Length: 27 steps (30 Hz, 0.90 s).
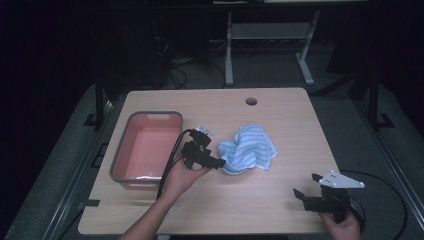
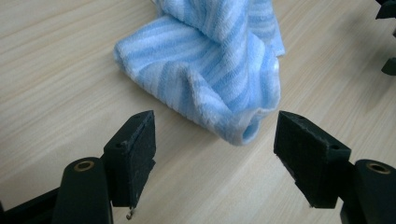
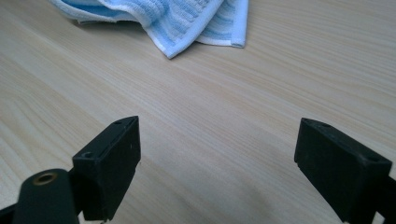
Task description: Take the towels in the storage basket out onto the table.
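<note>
A crumpled blue-and-white striped cloth point(image 1: 250, 148) lies in the middle of the wooden table point(image 1: 260, 200). My left gripper point(image 1: 218, 162) sits at the cloth's left edge, open, with a folded corner of the cloth point(image 2: 219, 70) just ahead of its pads and nothing pressed between them. In the left gripper view the left gripper point(image 2: 215, 154) hovers low over the wood. My right gripper point(image 1: 307, 186) rests near the table's front right, open and empty. The right gripper point(image 3: 217, 163) looks across bare wood at the cloth point(image 3: 173, 18) farther off.
A pink tub with a grey rim point(image 1: 125, 150) stands on the table's left side, beside my left hand. A round cable hole point(image 1: 251, 101) sits near the far edge. A desk frame point(image 1: 270, 45) stands on the floor beyond.
</note>
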Each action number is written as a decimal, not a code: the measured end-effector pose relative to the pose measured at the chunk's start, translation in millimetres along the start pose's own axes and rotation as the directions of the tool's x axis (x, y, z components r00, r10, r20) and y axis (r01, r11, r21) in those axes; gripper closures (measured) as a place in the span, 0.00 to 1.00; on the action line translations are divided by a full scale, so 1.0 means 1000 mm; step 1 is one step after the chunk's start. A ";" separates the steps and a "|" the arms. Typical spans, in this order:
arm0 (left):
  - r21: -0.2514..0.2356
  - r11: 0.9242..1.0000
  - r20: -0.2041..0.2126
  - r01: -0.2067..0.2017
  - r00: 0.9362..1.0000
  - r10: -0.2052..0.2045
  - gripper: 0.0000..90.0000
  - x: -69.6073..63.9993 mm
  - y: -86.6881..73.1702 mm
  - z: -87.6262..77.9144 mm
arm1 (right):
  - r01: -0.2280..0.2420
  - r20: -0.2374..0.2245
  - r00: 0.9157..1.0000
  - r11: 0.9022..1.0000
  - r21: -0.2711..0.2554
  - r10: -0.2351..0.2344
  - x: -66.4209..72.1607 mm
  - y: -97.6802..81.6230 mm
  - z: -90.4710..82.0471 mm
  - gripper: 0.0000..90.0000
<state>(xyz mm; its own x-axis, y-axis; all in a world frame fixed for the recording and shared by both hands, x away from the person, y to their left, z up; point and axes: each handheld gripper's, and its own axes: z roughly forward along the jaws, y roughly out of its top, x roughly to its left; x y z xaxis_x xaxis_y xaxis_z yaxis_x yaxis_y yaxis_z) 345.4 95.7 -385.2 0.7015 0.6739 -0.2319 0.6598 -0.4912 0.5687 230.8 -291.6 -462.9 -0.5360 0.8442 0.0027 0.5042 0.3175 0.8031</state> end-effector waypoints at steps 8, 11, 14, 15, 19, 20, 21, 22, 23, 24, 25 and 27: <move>0.001 1.000 0.004 0.003 1.000 -0.003 0.33 0.003 -0.010 0.000 | 0.006 -0.001 1.000 1.000 0.005 -0.006 0.000 -0.001 0.000 0.16; 0.002 1.000 0.003 0.005 1.000 -0.005 0.33 0.003 -0.013 0.000 | 0.004 0.000 1.000 1.000 0.003 -0.004 0.000 -0.001 0.000 0.16; 0.003 1.000 0.003 0.002 1.000 -0.002 0.33 0.003 -0.018 0.001 | 0.003 0.001 1.000 1.000 0.004 -0.003 0.000 -0.001 0.000 0.16; 0.003 1.000 0.001 0.005 1.000 -0.005 0.33 0.003 -0.018 0.001 | 0.007 0.000 1.000 1.000 0.004 -0.007 0.000 -0.001 0.000 0.16; 0.006 1.000 -0.005 0.006 1.000 -0.006 0.33 0.003 -0.023 0.002 | -0.004 0.000 1.000 1.000 0.008 0.004 0.000 -0.002 0.000 0.16; 0.009 1.000 -0.006 0.005 1.000 -0.005 0.33 0.003 -0.024 0.002 | -0.004 0.000 1.000 1.000 0.008 0.004 0.000 -0.002 0.000 0.16; 0.009 1.000 -0.008 0.006 1.000 -0.006 0.33 0.002 -0.025 0.003 | -0.001 0.001 1.000 1.000 0.008 0.001 -0.001 -0.002 0.000 0.16; 0.009 1.000 -0.005 0.009 1.000 -0.009 0.33 0.002 -0.026 0.003 | -0.001 0.001 1.000 1.000 0.009 0.001 0.000 -0.002 0.000 0.16; 0.010 1.000 -0.004 0.006 1.000 -0.006 0.33 0.002 -0.027 0.003 | 0.000 0.002 1.000 1.000 0.009 0.000 0.000 -0.002 0.001 0.16; 0.013 1.000 -0.004 -0.002 1.000 0.002 0.33 0.002 -0.028 0.003 | -0.004 0.002 1.000 1.000 0.008 0.004 0.000 -0.002 0.001 0.16; 0.013 1.000 -0.005 0.001 1.000 -0.001 0.33 0.001 -0.029 0.003 | 0.001 0.002 1.000 1.000 0.007 -0.001 0.000 -0.002 0.001 0.16; 0.011 1.000 -0.002 0.000 1.000 0.000 0.33 0.001 -0.031 0.004 | 0.000 0.002 1.000 1.000 0.008 0.000 0.000 -0.001 0.001 0.16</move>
<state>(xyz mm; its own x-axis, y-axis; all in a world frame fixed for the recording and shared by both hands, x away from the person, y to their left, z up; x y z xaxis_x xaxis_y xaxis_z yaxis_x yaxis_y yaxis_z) 326.0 109.4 -405.9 0.7011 0.6749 -0.2300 0.6625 -0.4973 0.5601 230.5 -291.7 -464.4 -0.5349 0.8449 0.0016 0.5092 0.3209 0.7986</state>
